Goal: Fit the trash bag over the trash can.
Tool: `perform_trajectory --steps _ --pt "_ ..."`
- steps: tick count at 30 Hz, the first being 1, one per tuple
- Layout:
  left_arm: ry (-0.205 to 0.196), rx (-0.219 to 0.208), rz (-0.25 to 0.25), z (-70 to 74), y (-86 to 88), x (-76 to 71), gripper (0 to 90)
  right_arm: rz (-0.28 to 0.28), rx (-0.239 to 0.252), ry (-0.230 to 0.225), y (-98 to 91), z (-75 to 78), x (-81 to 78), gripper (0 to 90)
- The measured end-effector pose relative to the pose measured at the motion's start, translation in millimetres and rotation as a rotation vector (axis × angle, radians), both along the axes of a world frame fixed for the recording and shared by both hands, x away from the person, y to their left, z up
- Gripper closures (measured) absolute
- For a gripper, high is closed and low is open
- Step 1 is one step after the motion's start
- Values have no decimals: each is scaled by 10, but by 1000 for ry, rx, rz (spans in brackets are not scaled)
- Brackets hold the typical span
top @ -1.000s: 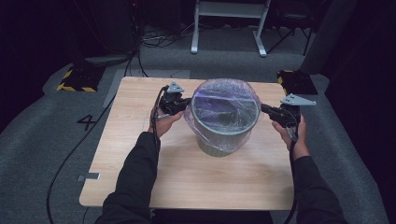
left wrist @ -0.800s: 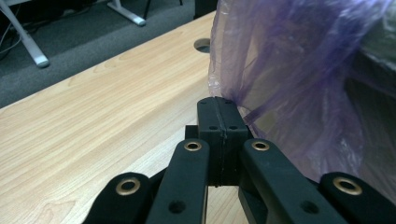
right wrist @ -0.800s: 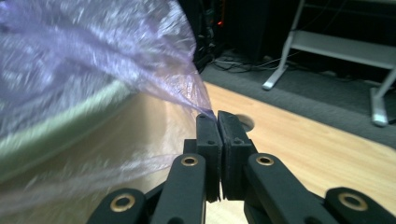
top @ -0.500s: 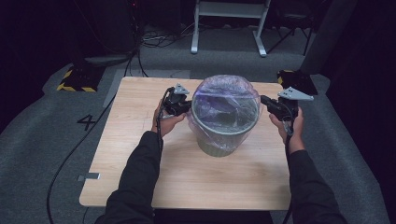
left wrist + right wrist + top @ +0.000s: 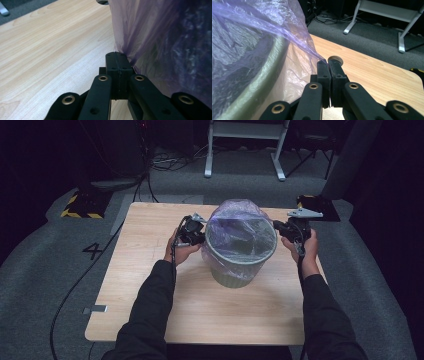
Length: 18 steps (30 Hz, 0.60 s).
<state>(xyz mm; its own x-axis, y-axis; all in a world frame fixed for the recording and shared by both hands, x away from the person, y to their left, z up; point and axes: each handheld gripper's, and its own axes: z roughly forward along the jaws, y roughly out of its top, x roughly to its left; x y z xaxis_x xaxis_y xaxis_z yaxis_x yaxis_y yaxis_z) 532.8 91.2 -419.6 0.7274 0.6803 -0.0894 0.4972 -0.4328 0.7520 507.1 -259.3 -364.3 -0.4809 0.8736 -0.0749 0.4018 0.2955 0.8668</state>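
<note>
Green bin (image 5: 239, 265) standing in the middle of the wooden table (image 5: 150, 285), with a thin purple bag (image 5: 235, 227) lining it and puffing up over the rim. Left gripper (image 5: 196, 234) at the bin's left side, jaws pinched tight on the bag's edge. Right gripper (image 5: 286, 231) at the right side, also squeezed shut on the bag (image 5: 294, 37), pulling it into a stretched point.

Thin, crinkled, glossy purple plastic bag (image 5: 235, 227) over matt grey-green bin (image 5: 235, 270); pale smooth wood-grain table (image 5: 150, 250).
</note>
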Motion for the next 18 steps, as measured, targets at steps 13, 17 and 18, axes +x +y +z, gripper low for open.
perform_trajectory --steps 13,17,18 --pt "25 14 9 -39 73 21 897 60 -2 122 32 -136 170 900" --pt "-29 -6 25 -6 130 -37 720 72 8 137 -6 -189 158 900" --pt "-42 -3 40 5 141 -48 670 74 17 142 -23 -205 149 900"
